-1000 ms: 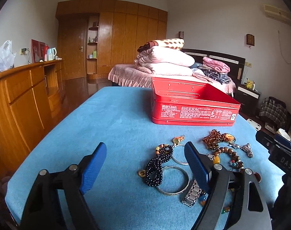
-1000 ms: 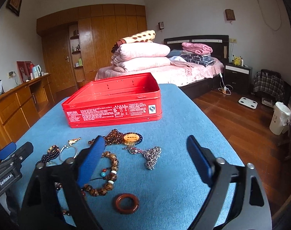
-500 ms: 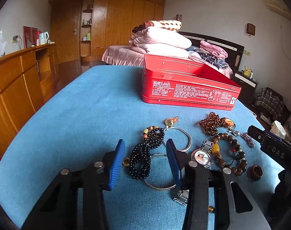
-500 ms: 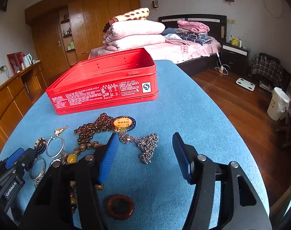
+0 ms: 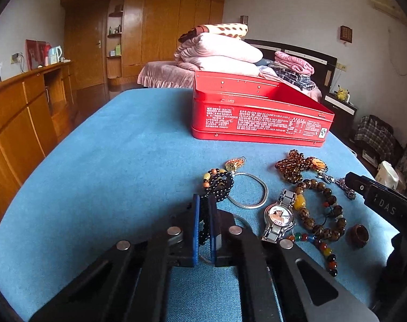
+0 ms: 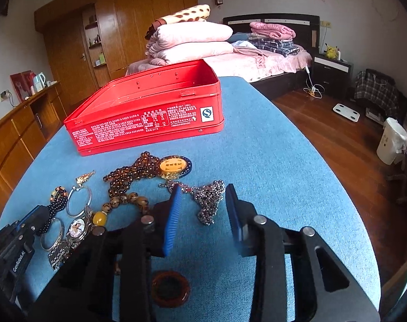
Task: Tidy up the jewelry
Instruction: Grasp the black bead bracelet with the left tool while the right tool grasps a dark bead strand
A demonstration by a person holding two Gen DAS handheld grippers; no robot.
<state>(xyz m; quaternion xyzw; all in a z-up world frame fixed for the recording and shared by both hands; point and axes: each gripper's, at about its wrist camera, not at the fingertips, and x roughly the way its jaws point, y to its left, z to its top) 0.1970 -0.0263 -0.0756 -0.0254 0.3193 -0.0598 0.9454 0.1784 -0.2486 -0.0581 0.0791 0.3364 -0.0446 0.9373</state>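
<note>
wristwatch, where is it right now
In the left wrist view the wristwatch lies face up on the blue table, right of the silver bangle and left of the brown bead bracelet.

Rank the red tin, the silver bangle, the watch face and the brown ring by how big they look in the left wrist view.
1. red tin
2. silver bangle
3. watch face
4. brown ring, only slightly smaller than the watch face

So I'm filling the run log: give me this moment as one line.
left tool: shut on black bead strand | right tool: closing around silver chain, pads not touching | red tin: open
</note>
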